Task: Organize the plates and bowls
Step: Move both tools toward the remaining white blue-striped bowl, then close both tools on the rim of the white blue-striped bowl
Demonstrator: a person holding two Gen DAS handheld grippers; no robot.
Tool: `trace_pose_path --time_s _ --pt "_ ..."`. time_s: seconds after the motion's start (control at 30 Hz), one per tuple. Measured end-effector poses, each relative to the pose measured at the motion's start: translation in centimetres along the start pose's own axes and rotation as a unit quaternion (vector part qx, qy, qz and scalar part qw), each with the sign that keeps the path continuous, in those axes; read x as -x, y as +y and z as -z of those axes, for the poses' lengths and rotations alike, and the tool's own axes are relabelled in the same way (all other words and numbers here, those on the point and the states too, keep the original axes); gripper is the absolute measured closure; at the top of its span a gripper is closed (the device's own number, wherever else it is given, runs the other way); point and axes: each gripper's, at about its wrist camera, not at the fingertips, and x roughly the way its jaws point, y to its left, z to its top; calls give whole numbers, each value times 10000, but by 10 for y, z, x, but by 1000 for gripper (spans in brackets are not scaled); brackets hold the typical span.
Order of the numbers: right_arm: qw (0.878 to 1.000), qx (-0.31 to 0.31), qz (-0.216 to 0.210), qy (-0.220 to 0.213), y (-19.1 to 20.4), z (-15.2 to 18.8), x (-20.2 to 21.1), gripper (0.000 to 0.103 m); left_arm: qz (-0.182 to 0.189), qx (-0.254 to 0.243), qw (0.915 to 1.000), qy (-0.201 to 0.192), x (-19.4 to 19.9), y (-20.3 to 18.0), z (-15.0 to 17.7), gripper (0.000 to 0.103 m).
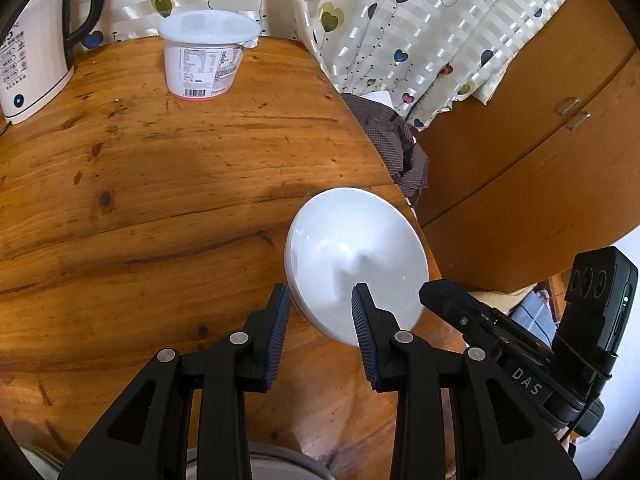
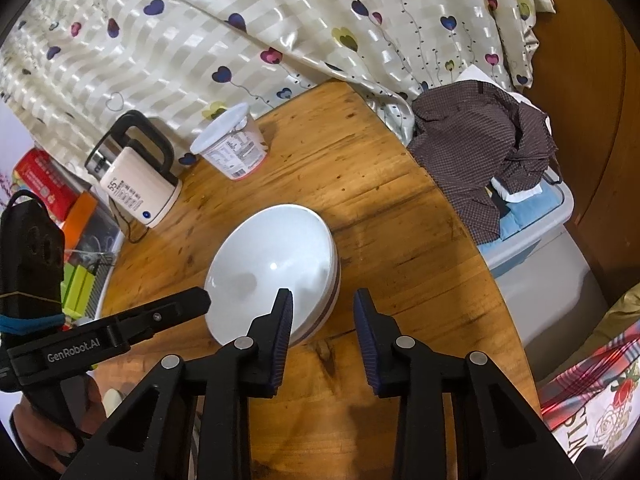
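The left tool [image 1: 320, 294] is partly open, and the near rim of the white bowl [image 1: 356, 256] sits between its two fingers. I cannot tell if the pads press on the rim. The bowl is in the lower middle of the frame, near the right edge of the wooden surface [image 1: 160, 184]. It tips, so its open side faces the camera. In the right wrist view, the right tool [image 2: 322, 294] is partly open with nothing in it. Its left finger [image 2: 282, 312] is in front of the bowl's right side, where stripes show.
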Motion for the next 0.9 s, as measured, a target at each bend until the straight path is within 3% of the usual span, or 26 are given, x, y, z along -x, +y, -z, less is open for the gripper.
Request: trace_pose_path --time_s 0.9 --pt "9999 3 99 141 2 -4 -22 82 -6 -58 10000 63 -20 8 -5 73"
